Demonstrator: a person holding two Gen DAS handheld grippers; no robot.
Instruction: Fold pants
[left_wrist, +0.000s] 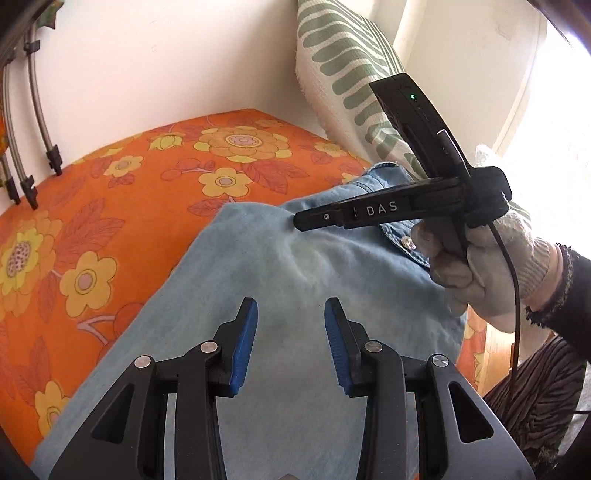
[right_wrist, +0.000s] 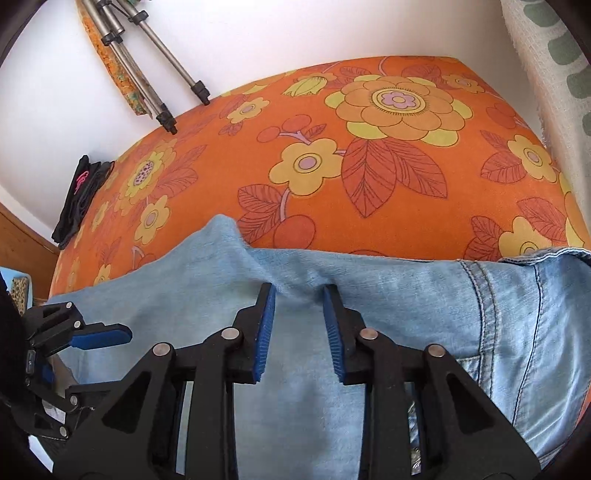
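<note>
Light blue denim pants (left_wrist: 280, 280) lie on the orange flowered bed cover (left_wrist: 110, 206), one layer folded over with its pale inner side up. My left gripper (left_wrist: 291, 306) is open above the pants, holding nothing. My right gripper (right_wrist: 299, 291) is open, its tips pressing on a raised ridge of the pants (right_wrist: 332, 369) near the fold edge. In the left wrist view the right gripper (left_wrist: 303, 223) reaches in from the right, held by a gloved hand (left_wrist: 476, 269). The waistband with a metal button (left_wrist: 407, 242) shows beside it. In the right wrist view the left gripper (right_wrist: 127, 334) shows at the left edge.
A green-patterned white cushion (left_wrist: 347, 74) leans in the wall corner behind the pants. Tripod legs (right_wrist: 166, 74) rest against the wall at the bed's far side. A folded black garment (right_wrist: 79, 195) lies at the bed's left edge. The orange bed cover (right_wrist: 369, 147) stretches beyond the pants.
</note>
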